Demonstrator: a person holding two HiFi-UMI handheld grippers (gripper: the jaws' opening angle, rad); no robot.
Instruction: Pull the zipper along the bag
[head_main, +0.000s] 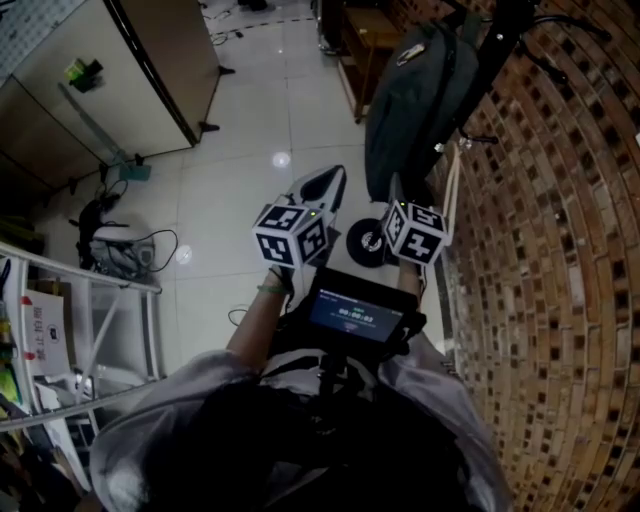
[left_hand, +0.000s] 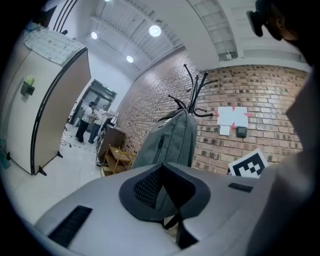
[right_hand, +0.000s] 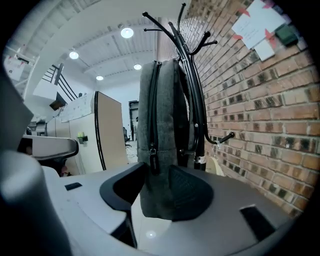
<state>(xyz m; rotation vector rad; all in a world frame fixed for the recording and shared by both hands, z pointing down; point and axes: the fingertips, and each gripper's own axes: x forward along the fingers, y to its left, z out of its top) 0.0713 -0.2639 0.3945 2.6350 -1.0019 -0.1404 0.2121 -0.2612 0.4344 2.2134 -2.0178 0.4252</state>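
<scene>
Task not begun: neither gripper touches the bag (right_hand: 162, 115), which hangs on the rack (right_hand: 194, 80) by the brick wall, just ahead. Right gripper (right_hand: 157, 182) has jaws spread wide and empty, the zipper pull (right_hand: 152, 160) in line beyond them. Left gripper (left_hand: 162, 177) looks pressed together, empty. Grasp and whole pull remain. Bag contents not visible; zipper appears closed.
</scene>
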